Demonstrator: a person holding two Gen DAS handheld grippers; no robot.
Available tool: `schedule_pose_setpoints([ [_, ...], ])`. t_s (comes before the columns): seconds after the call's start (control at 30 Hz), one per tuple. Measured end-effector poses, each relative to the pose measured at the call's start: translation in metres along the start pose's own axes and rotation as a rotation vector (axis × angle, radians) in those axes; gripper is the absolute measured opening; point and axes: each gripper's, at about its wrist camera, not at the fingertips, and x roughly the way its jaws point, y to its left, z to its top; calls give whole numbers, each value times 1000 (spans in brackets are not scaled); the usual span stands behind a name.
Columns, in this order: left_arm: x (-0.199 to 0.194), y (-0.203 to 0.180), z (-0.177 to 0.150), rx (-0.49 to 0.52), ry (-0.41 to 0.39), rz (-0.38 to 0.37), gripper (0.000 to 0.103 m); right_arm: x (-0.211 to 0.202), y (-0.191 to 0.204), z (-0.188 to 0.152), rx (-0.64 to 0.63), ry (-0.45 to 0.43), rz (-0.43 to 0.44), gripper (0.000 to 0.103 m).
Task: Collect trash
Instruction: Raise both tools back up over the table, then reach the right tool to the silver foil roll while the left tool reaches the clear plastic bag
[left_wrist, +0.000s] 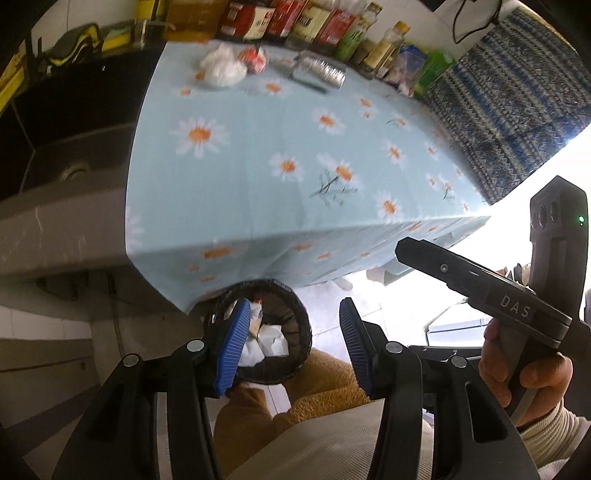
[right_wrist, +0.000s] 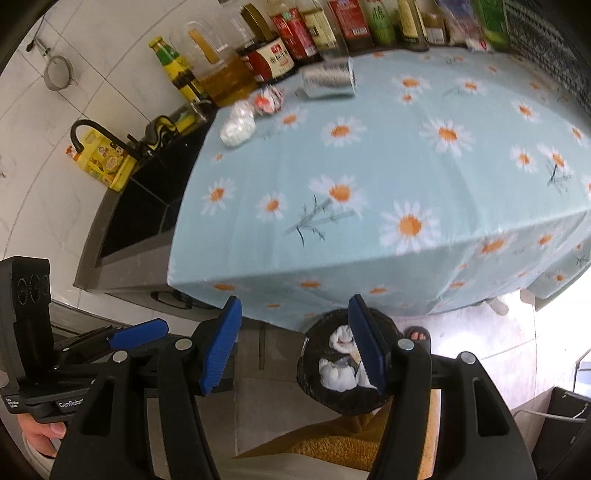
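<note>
Both grippers empty over the bin, trash waiting across the bench

Your left gripper and right gripper hang released, nothing between the fingers. The bin below already holds white wads; the crumpled tissue, red wrapper and can sit at the bench's far edge, just beside the bottles. Reach carelessly and you'll topple one.

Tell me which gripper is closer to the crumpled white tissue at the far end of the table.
Neither clearly. Both the left gripper and the right gripper hang open above the trash bin on the floor, across the whole table from the white tissue.
</note>
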Motion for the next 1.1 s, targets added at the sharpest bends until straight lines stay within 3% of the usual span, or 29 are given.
schedule_pose_setpoints([
  [0.4, -8, 2, 50, -37, -76, 37, 48, -8, -5, 63, -89, -36, 5, 62],
  [0.6, -3, 2, 85, -101, -104, 87, 48, -1, -23, 109, -144, -28, 20, 69],
  [0.83, 3, -6, 122, -137, -116, 163, 48, 8, -48, 177, -260, -41, 36, 85],
  [1.0, 10, -8, 145, -195, -120, 215, 49, 26, -65, 223, -374, 5, 87, 92],
  [1.1, 11, -10, 155, -242, -130, 229, 61, 43, -68, 245, -450, 34, 105, 92],
])
